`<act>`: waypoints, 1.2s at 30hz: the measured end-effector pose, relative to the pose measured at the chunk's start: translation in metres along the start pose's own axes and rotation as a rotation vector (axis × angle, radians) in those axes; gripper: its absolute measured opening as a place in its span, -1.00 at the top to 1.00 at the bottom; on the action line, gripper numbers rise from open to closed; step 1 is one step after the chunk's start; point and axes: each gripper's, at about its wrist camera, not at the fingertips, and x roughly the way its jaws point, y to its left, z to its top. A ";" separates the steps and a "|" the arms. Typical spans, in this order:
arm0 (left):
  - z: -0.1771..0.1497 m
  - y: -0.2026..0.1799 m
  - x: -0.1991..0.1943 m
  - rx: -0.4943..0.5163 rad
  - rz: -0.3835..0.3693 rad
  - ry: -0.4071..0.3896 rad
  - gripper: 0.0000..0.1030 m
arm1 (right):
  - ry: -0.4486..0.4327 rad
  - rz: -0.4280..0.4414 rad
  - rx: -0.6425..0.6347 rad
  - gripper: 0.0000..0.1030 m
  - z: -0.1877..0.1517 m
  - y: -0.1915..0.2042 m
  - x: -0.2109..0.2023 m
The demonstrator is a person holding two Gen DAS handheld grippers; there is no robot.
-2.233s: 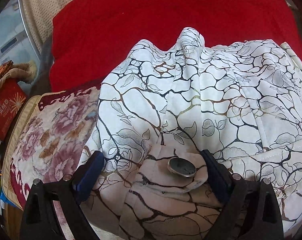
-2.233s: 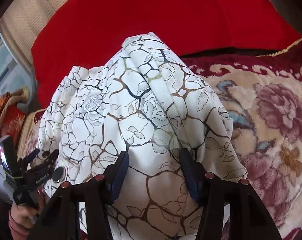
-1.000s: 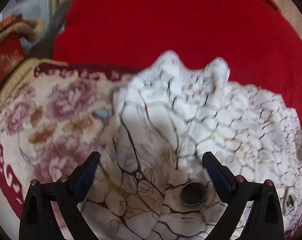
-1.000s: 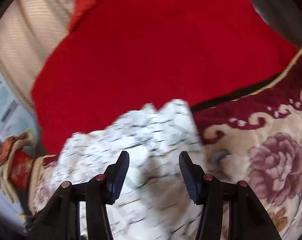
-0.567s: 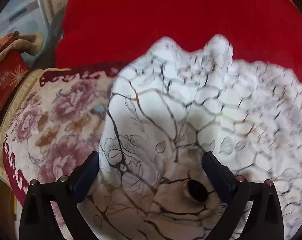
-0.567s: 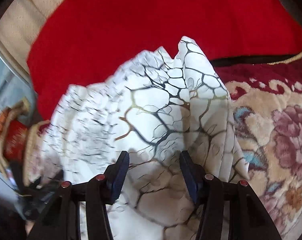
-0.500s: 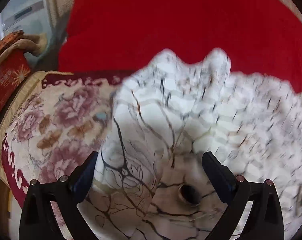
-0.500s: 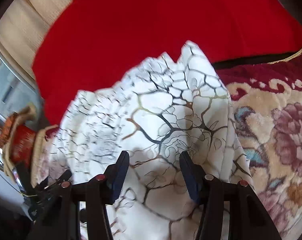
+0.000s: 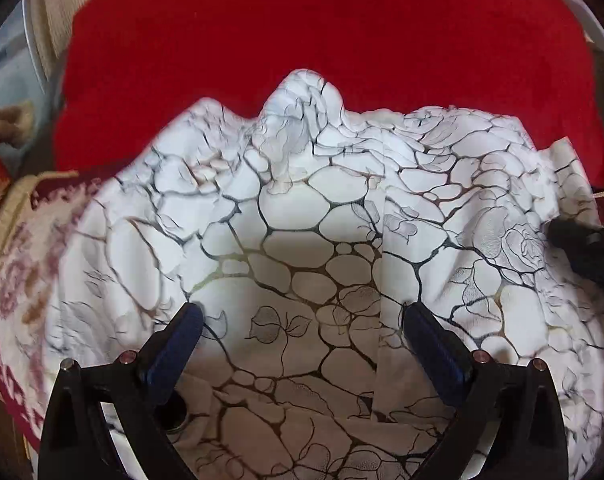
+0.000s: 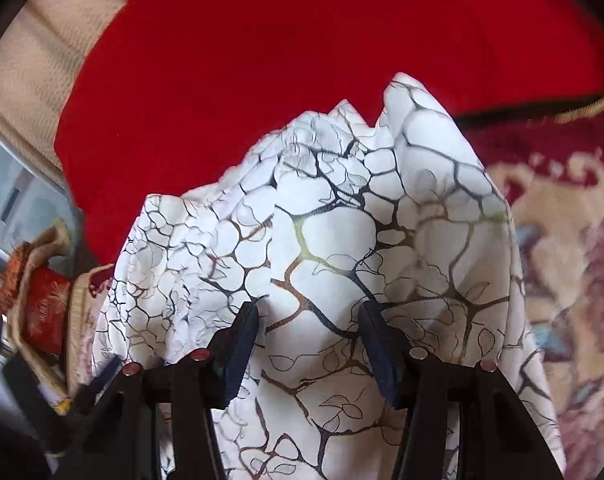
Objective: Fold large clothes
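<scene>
My left hand-held gripper (image 9: pixel 300 320) has its jaws standing wide apart, and the white garment (image 9: pixel 294 208) with the black branching print fills the whole gap and spills out both sides. I honestly can't tell if the pads are pinching anything or just sitting over the cloth. The right hand-held gripper (image 10: pixel 307 320) is narrower, roughly half open, with a ridge of the same garment (image 10: pixel 325 240) running up between the pads; it looks like it's bunched there, but whether it's actually clamped I can't say for sure either.

The bit that matters for the next move: the cloth lies straight ahead of and below both grippers, heaped up to a peak on the far side, and its long axis runs left to right between my two hands. In the left view the other tool shows as a dark shape (image 9: pixel 585 252) at the right edge, resting at the garment's far-right end, so each hand is nearest its own end.

Further out, the garment sits on a floral blanket (image 10: pixel 573 240), with a big red cushion (image 9: pixel 321 32) behind it on the far side. There's a dark round button or snap (image 9: pixel 174 416) tucked by my near-left finger.

Containers: none I can make out, just some red and orange clutter (image 10: pixel 42 300) off to the left, too blurry to name.
</scene>
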 end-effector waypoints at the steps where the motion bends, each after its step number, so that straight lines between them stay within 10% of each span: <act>1: 0.002 0.006 0.001 -0.028 -0.024 0.003 -0.96 | -0.004 0.004 0.002 -0.11 0.000 0.000 -0.004; 11: -0.033 0.021 0.000 0.000 -0.069 -0.116 -0.98 | -0.065 0.002 -0.063 -0.11 -0.034 -0.007 -0.077; 24: -0.006 0.019 0.013 -0.001 -0.047 0.037 -1.00 | 0.027 -0.001 -0.168 -0.12 -0.061 -0.020 -0.057; 29: 0.015 0.012 0.008 -0.014 0.035 0.108 -1.00 | 0.040 0.024 -0.169 -0.12 -0.062 -0.027 -0.060; 36: 0.025 -0.014 -0.032 0.119 0.159 -0.039 -1.00 | 0.038 0.072 -0.121 -0.12 -0.062 -0.029 -0.071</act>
